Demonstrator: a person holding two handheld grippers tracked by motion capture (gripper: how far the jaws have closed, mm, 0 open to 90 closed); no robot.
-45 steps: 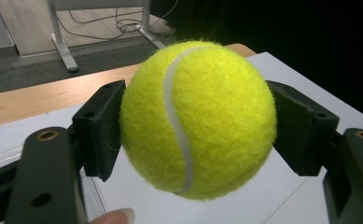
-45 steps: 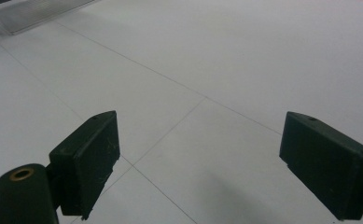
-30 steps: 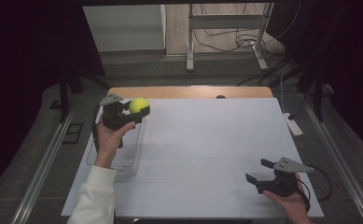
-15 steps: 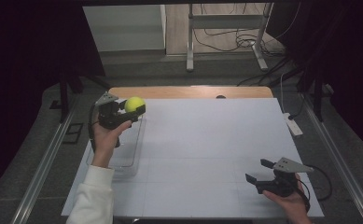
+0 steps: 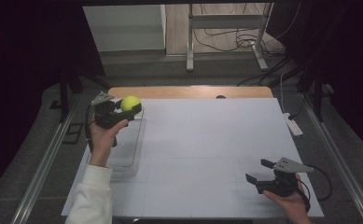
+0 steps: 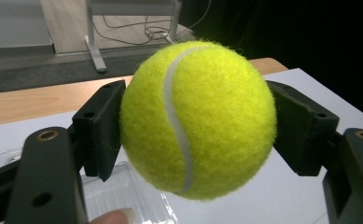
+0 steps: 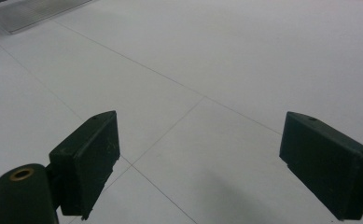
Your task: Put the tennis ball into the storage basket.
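Observation:
A yellow-green tennis ball point(image 5: 130, 103) point(image 6: 198, 119) is clamped between the black pads of my left gripper point(image 5: 129, 108) point(image 6: 198, 126), which is shut on it. The ball hangs in the air above the far end of a clear plastic tray point(image 5: 128, 154) at the table's left side. A corner of that tray point(image 6: 123, 196) lies below the ball in the left gripper view. My right gripper point(image 5: 259, 171) point(image 7: 198, 163) rests low near the table's front right corner, jaws wide open with nothing between them, over the bare white surface.
A white sheet point(image 5: 207, 149) with thin grid lines covers the table; a wooden strip point(image 5: 193, 91) runs along its far edge. A small white device point(image 5: 293, 125) lies at the right edge. Metal stand legs point(image 5: 188, 60) and cables stand on the floor beyond.
My left gripper has carried the ball a little leftward, over the tray's far end. The right gripper has stayed put.

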